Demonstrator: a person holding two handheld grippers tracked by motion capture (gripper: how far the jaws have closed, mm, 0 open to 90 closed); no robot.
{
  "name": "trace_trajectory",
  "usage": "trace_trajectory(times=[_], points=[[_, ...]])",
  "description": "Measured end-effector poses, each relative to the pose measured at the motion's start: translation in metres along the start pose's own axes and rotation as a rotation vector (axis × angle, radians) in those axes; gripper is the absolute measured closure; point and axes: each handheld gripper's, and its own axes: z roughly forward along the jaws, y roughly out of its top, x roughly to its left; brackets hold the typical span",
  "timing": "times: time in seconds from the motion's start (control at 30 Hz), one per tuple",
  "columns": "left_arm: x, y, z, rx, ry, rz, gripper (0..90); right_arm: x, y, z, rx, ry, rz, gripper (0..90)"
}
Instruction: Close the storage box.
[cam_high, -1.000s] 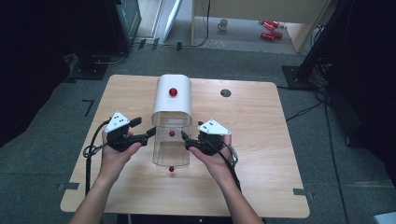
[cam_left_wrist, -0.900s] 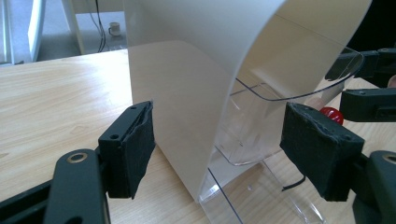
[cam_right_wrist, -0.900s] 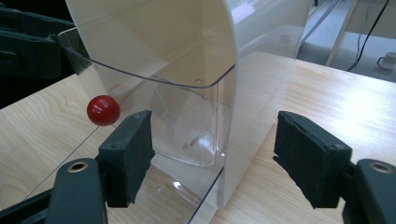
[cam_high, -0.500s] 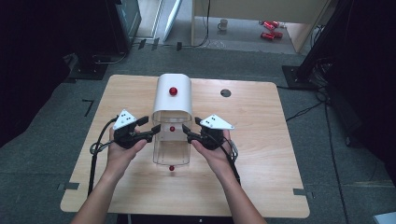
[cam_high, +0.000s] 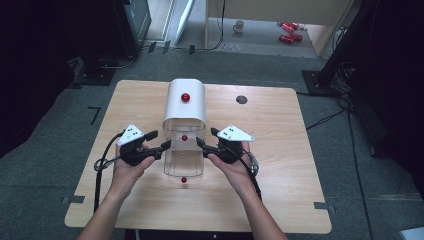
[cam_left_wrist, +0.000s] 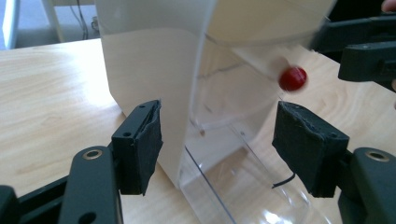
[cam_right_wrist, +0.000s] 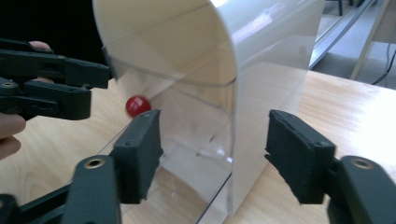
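**Both grippers line up on the clear drawer**

High view first: the box (cam_high: 184, 107), a white arched shell with a red knob (cam_high: 185, 97) on top, stands in the middle of the table (cam_high: 280, 150), nearer the far edge. Its clear drawer (cam_high: 184, 155) sticks out toward the near edge. The left gripper (cam_high: 161, 146) sits just beside the drawer's left wall, the right gripper (cam_high: 202, 144) just beside its right wall, one hand behind each.

Left gripper view: the jaws stand apart, having just opened a little, with the box's front corner and the drawer (cam_left_wrist: 233, 154) between them. The pads (cam_left_wrist: 148, 144) press on nothing. A red ball (cam_left_wrist: 293, 78) shows through the plastic.

Right gripper view: same story. The jaws are apart, having just widened, and straddle the opposite corner of the box (cam_right_wrist: 261, 70), with no pad (cam_right_wrist: 299, 154) touching it. The red ball (cam_right_wrist: 137, 105) glows behind the clear wall.

The step looks like steadying or sliding the drawer. To do it well, I'd bring both sides in level and together, so the thin plastic doesn't skew or jam.
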Motion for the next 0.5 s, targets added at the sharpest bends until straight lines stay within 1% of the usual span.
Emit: trace_trajectory(times=[0.1,0.13,0.17,0.2,0.23,0.27,0.3,0.33,0.37,0.4,0.43,0.47,0.5], points=[[-0.002,-0.011,-0.007,0.003,-0.032,0.013,30.7,0.002,-0.007,-0.004,0.015,0.018,-0.012,28.4],[-0.004,-0.014,-0.009,0.006,-0.04,0.019,28.8,0.005,-0.013,-0.007,0.033,0.028,-0.021,23.9],[-0.007,-0.022,-0.011,0.017,-0.057,0.028,27.4,0.007,-0.017,-0.008,0.045,0.032,-0.027,21.4],[-0.007,-0.022,-0.011,0.017,-0.057,0.028,26.1,0.007,-0.017,-0.008,0.045,0.032,-0.027,21.4],[-0.009,-0.025,-0.013,0.021,-0.067,0.029,25.1,0.01,-0.026,-0.01,0.065,0.038,-0.036,19.3],[-0.013,-0.033,-0.016,0.023,-0.092,0.031,24.3,0.012,-0.03,-0.011,0.073,0.044,-0.037,18.8],[-0.014,-0.037,-0.017,0.026,-0.098,0.032,23.6,0.014,-0.035,-0.012,0.082,0.05,-0.04,17.7],[-0.014,-0.037,-0.017,0.026,-0.098,0.032,23.5,0.015,-0.04,-0.014,0.095,0.052,-0.043,16.7],[-0.015,-0.042,-0.018,0.029,-0.109,0.031,23.5,0.017,-0.045,-0.015,0.101,0.053,-0.041,16.7],[-0.016,-0.046,-0.02,0.031,-0.122,0.025,23.5,0.017,-0.045,-0.015,0.101,0.053,-0.041,16.7],[-0.018,-0.055,-0.021,0.058,-0.143,0.025,23.3,0.019,-0.056,-0.019,0.114,0.064,-0.028,16.3],[-0.018,-0.055,-0.021,0.058,-0.143,0.025,23.2,0.019,-0.056,-0.019,0.114,0.064,-0.028,16.3],[-0.018,-0.059,-0.022,0.073,-0.146,0.023,23.2,0.021,-0.062,-0.02,0.119,0.067,-0.019,16.3]])
